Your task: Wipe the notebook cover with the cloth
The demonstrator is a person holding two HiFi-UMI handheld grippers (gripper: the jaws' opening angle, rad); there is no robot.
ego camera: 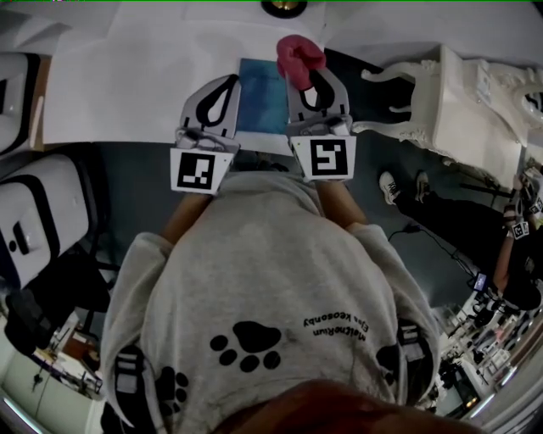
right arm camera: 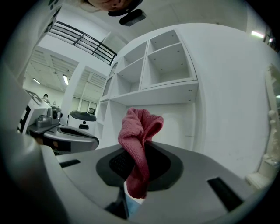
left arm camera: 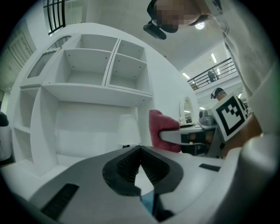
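Tongs on the right clamp the pink cloth; left tongs closed, empty, beside blue notebook.

White table spans the top of the head view, its near edge towards the person. One blue notebook lies flat on the tabletop, close to that near edge and about mid-width, long side running away from the person. Beyond it, at the far edge, is a dark round object, cut off by the frame; kind not determinable. In the left gripper view a white shelf unit with open compartments rises at the table's back. A pale cone-shaped item stands beneath the shelves.
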